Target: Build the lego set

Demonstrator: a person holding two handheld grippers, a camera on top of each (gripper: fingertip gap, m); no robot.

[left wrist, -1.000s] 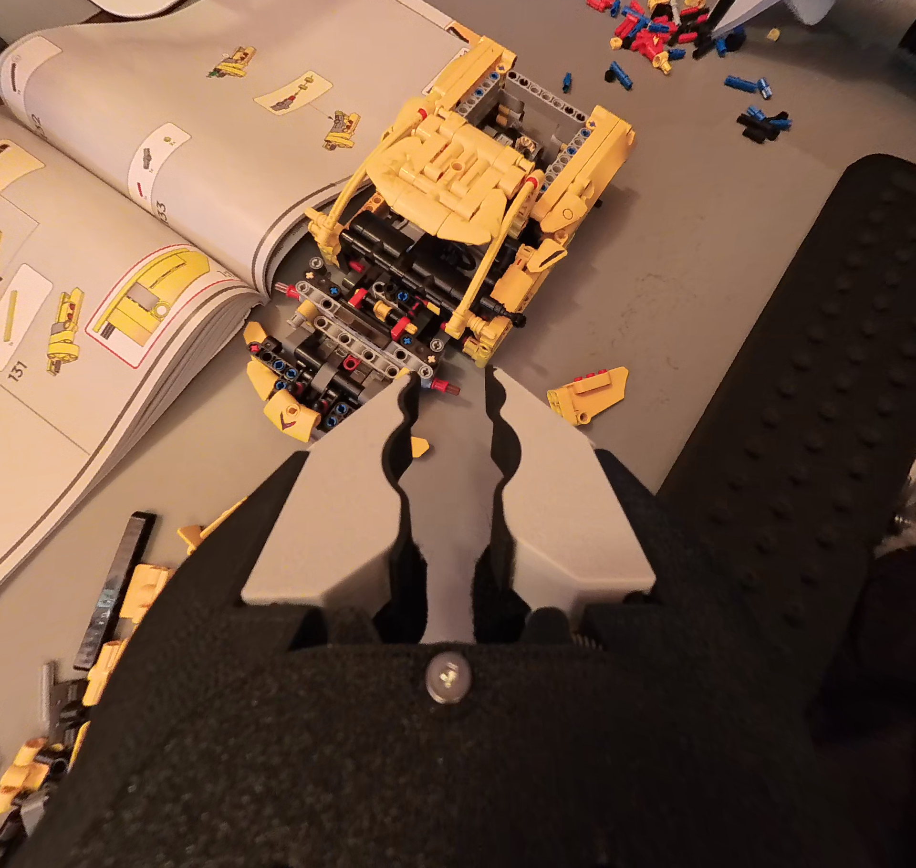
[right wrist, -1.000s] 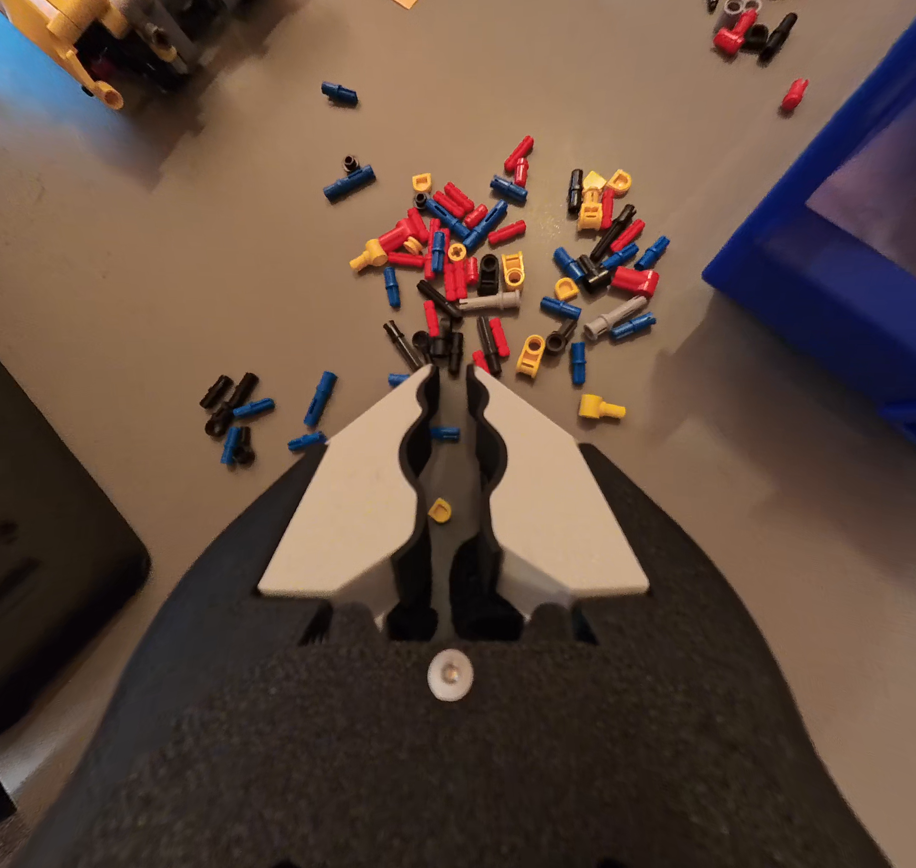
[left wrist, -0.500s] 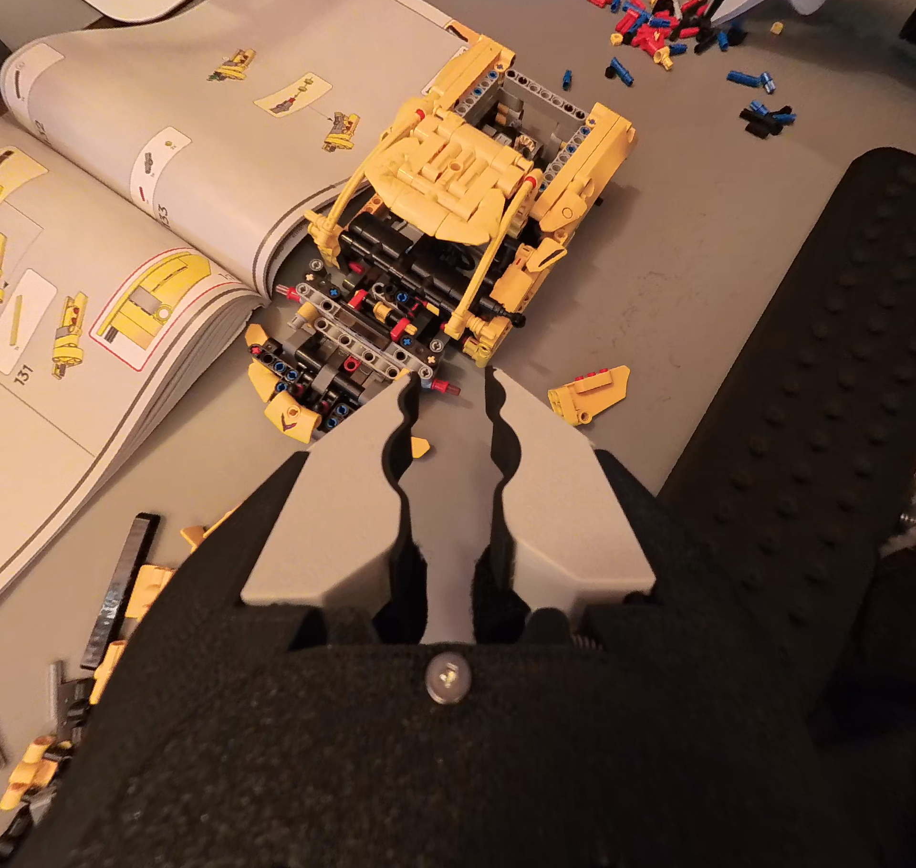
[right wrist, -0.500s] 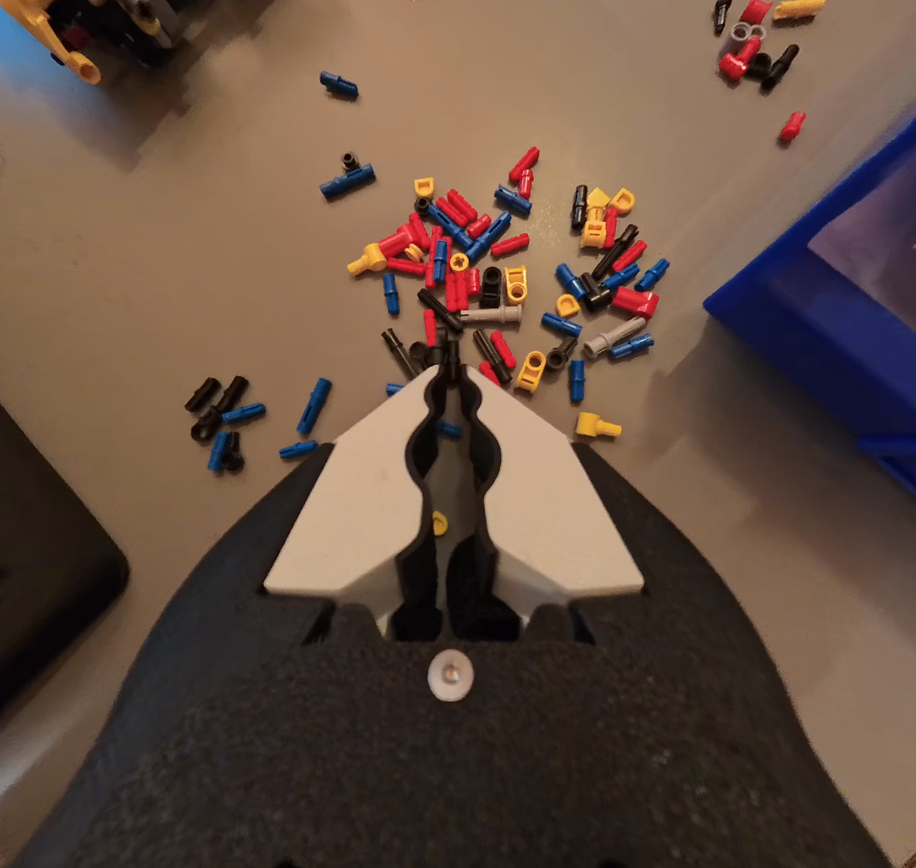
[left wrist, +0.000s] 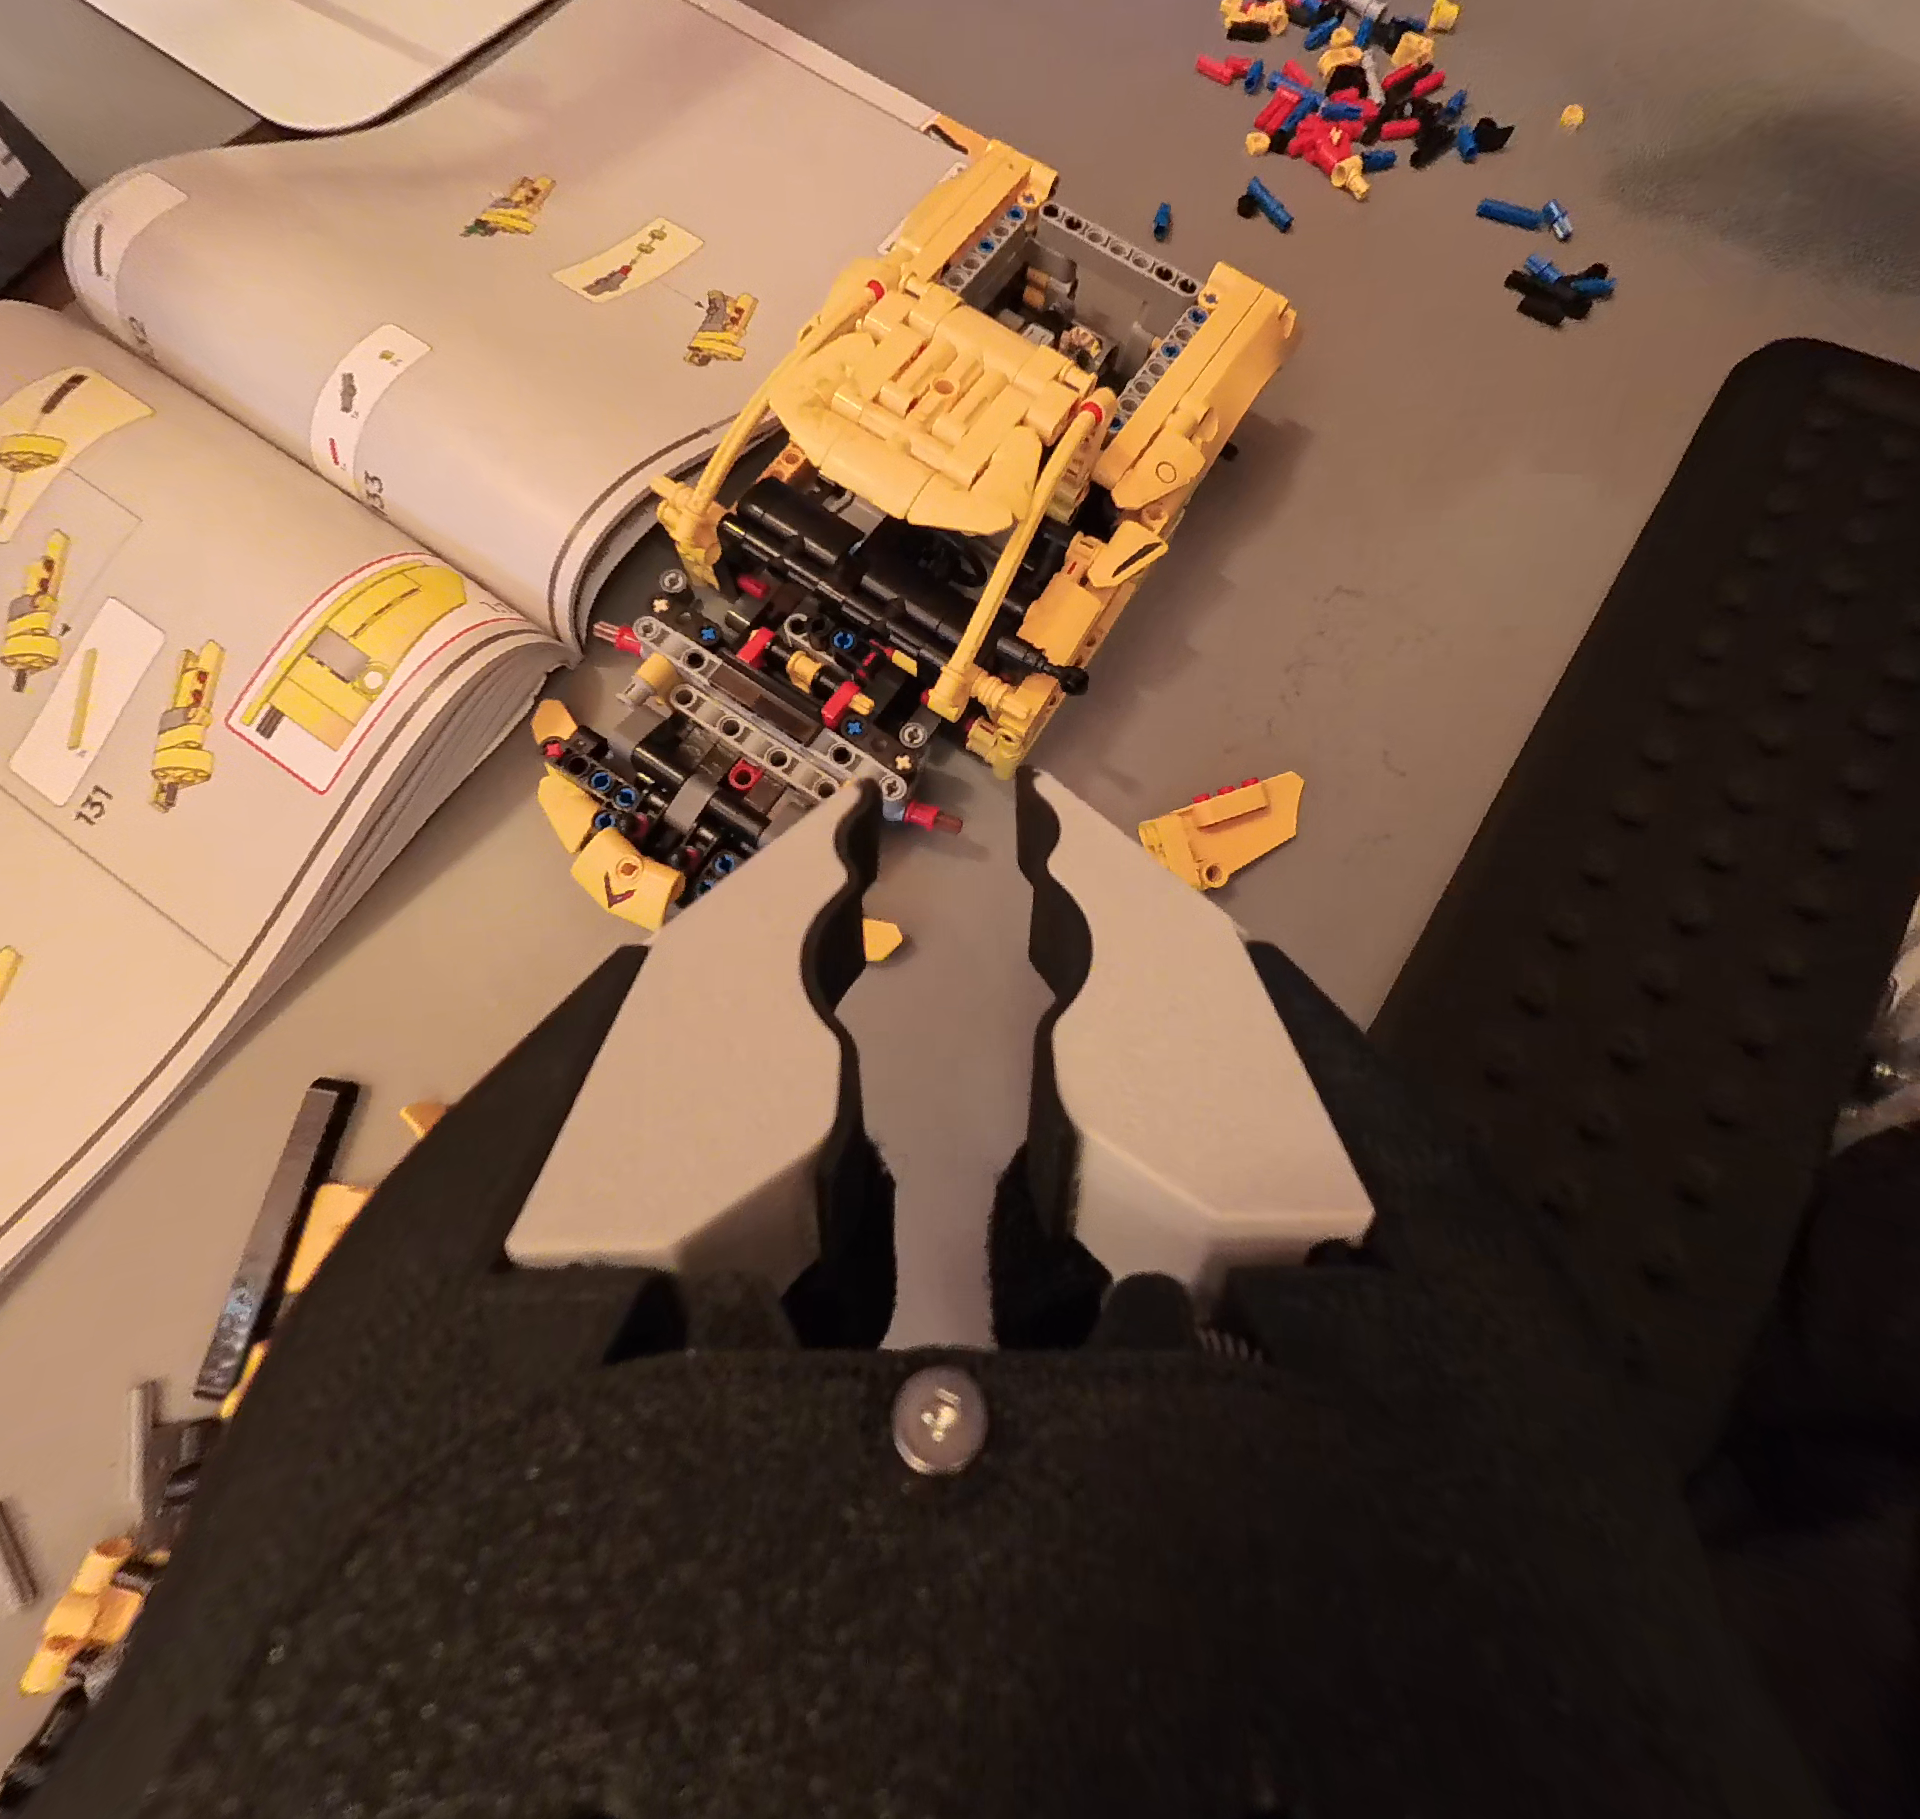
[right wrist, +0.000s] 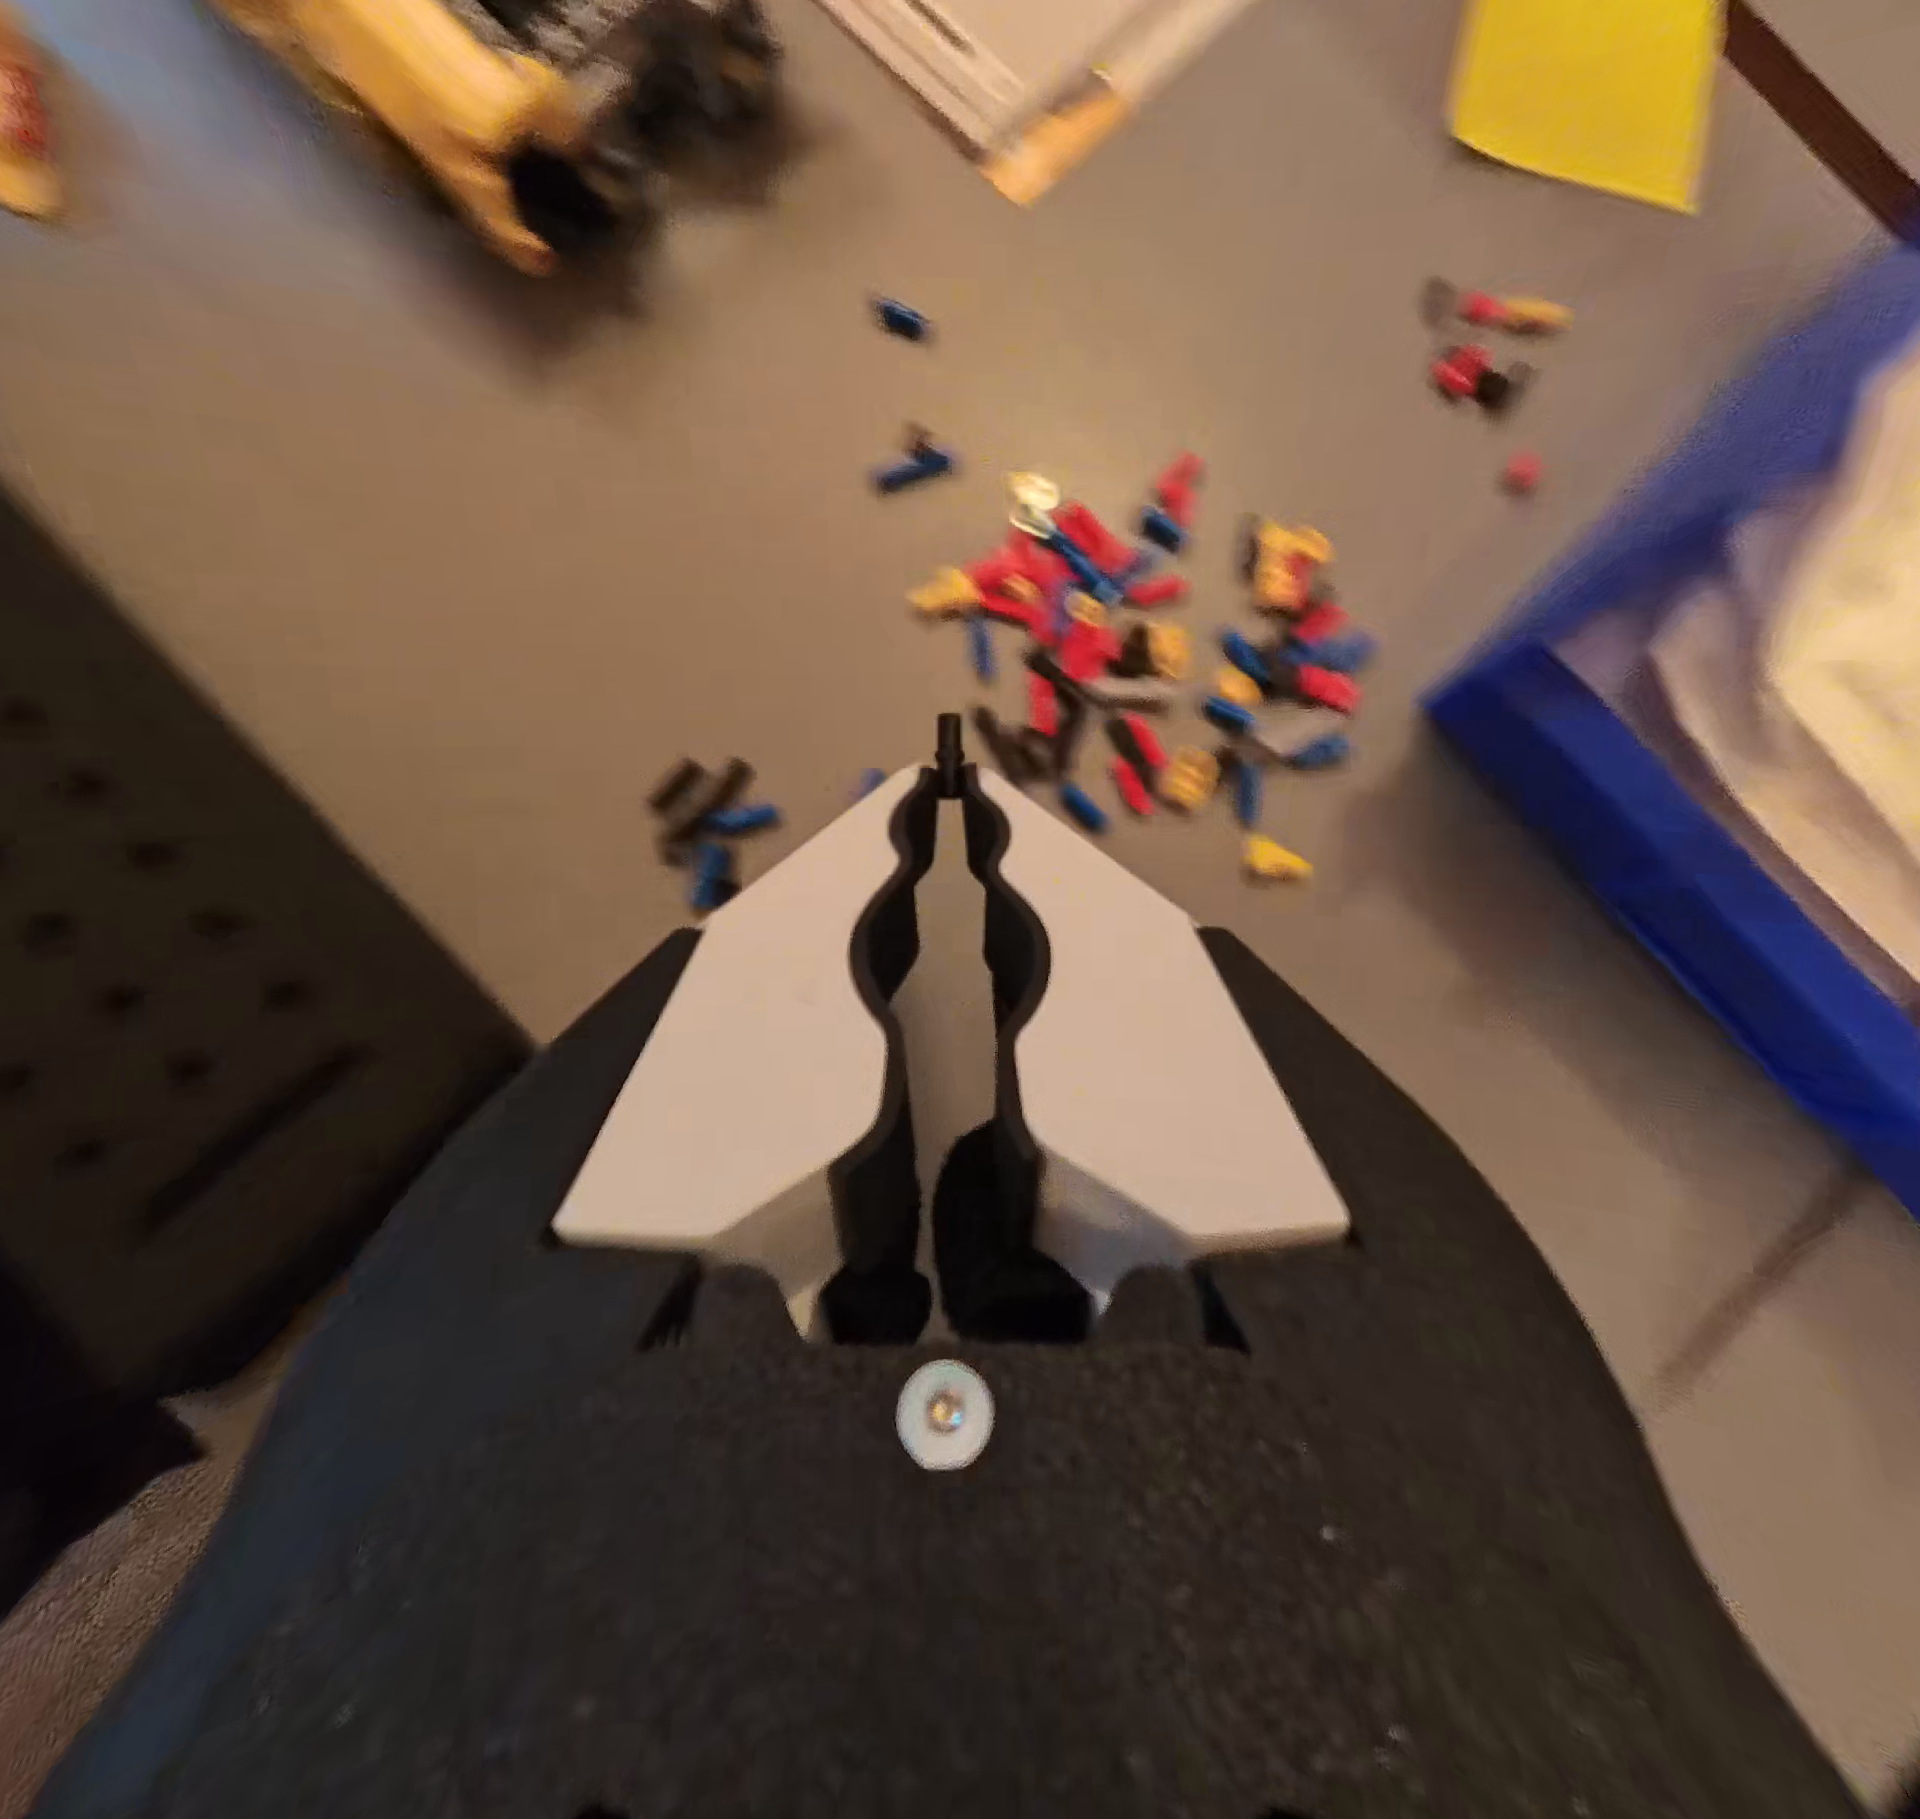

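The yellow lego car (left wrist: 935, 522) lay on the grey surface (left wrist: 1403, 626) beside the open instruction booklet (left wrist: 364, 419). Just short of it, the left gripper (left wrist: 940, 798) held its fingers apart and empty, while the right gripper (right wrist: 948, 782) pinched a small black pin (right wrist: 948, 743) above the loose pins (right wrist: 1132, 647).

A hobby desk: grey tabletop (left wrist: 1351, 626), open instruction booklet (left wrist: 312, 481), blue parts bin (right wrist: 1662, 834).

Both wrist views look down, sharing the yellow model (left wrist: 935, 522).
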